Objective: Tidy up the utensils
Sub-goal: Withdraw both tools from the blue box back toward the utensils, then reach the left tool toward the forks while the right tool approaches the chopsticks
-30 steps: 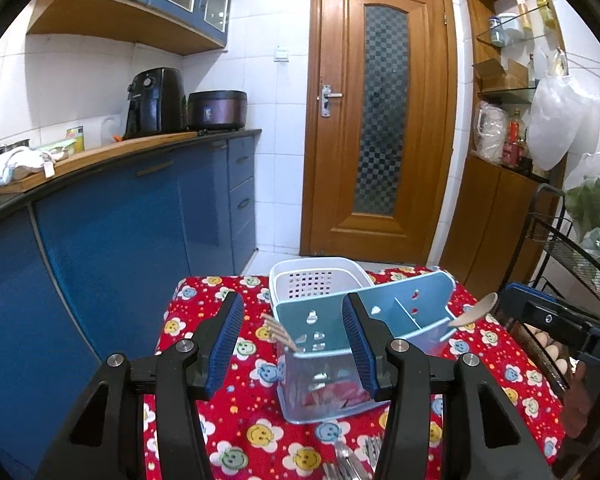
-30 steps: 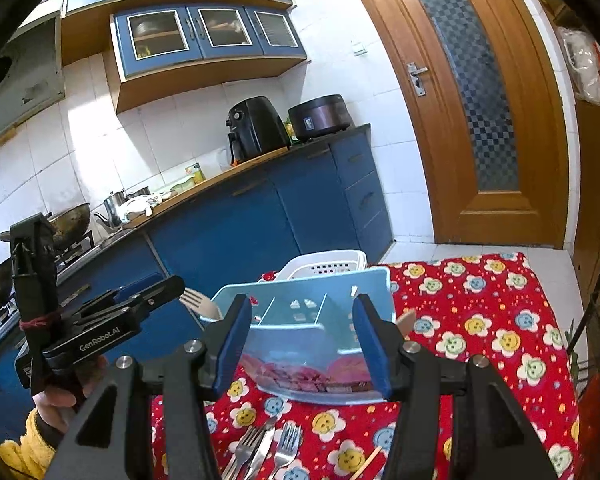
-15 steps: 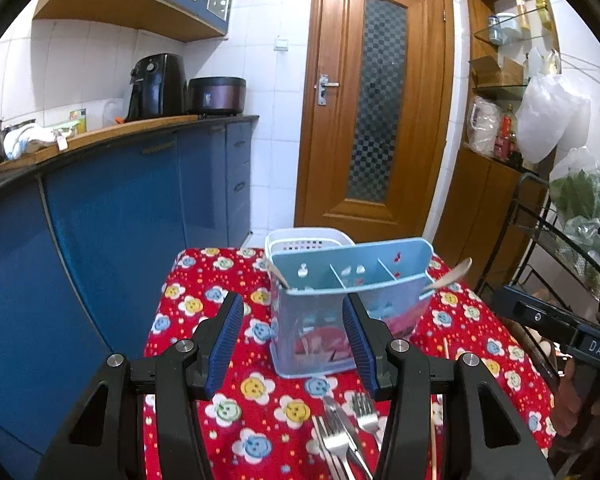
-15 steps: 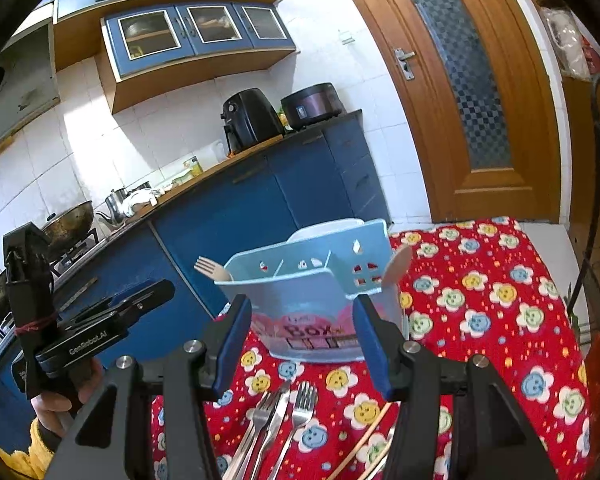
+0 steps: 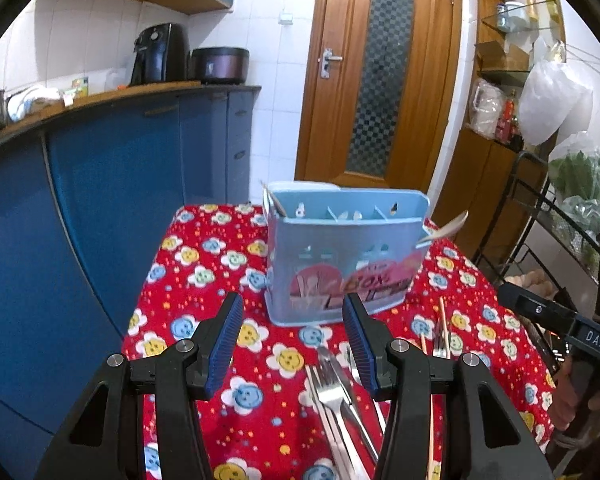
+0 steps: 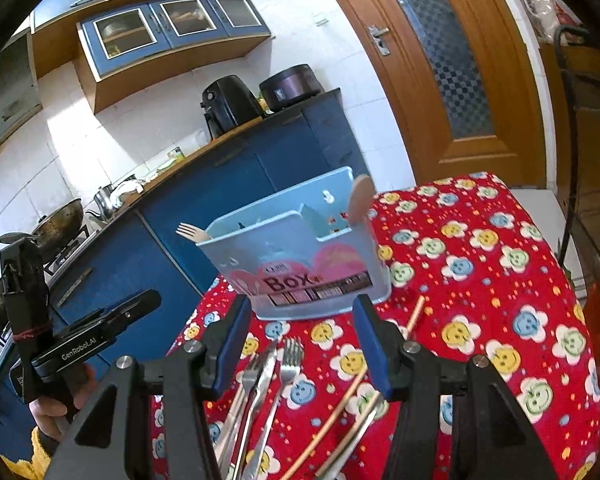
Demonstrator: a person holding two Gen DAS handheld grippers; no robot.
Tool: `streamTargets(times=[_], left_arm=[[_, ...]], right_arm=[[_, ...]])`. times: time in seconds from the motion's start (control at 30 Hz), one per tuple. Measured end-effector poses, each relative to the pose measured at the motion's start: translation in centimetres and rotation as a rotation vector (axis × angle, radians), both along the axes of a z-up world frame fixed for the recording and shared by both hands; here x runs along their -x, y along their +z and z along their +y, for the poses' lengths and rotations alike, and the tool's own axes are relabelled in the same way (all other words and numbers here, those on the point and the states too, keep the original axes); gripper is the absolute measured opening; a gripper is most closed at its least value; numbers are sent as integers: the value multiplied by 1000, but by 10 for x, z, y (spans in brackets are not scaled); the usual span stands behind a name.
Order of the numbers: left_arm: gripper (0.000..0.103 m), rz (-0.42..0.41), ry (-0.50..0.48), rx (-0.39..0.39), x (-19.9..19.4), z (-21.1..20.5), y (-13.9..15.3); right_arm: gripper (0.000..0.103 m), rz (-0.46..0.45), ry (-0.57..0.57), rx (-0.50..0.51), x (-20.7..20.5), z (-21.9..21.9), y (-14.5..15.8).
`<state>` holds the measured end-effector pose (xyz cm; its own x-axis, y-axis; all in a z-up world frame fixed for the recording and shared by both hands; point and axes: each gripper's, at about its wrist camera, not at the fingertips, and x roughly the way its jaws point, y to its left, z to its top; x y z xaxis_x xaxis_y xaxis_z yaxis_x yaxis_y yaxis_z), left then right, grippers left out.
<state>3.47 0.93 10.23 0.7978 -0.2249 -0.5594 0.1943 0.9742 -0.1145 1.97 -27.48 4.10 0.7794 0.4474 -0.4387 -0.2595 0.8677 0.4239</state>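
Fingers of left gripper (image 5: pixel 292 344) parted, nothing between them; same for right gripper (image 6: pixel 300 344), parted and bare. Both lower and nearer the table than a second ago: earlier views looked down into the blue box, now look at its front wall, with cutlery newly in sight below the fingertips. Read as approach toward a first pick; nothing grasped yet, sorting judged barely begun.

Blue box (image 5: pixel 340 264) upright on red flowered cloth (image 5: pixel 204 264), divided into compartments. Wooden fork (image 6: pixel 192 232) leaning out at one end, wooden spoon (image 6: pixel 358 200) leaning out at the other; middle compartments not clearly readable. White basket (image 5: pixel 300 186) just behind the box, only the rim showing, contents hidden.

Loose on cloth, just in front of box: metal forks (image 6: pixel 288 360) with a knife (image 6: pixel 266 364) bunched together, chopsticks (image 6: pixel 340 408) beside them, one more chopstick (image 6: pixel 414 316) nearer the box corner. All still outside any compartment
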Motion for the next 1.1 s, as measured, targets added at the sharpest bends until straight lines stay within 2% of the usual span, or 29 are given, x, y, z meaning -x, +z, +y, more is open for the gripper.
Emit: streamTargets(times=[0.63, 1.1], left_arm=[[53, 213, -52, -1, -12, -22, -63], [53, 251, -183, -49, -54, -70, -93]], right_arm=[[56, 132, -63, -34, 5, -29, -46], [56, 182, -77, -49, 4, -44, -64]])
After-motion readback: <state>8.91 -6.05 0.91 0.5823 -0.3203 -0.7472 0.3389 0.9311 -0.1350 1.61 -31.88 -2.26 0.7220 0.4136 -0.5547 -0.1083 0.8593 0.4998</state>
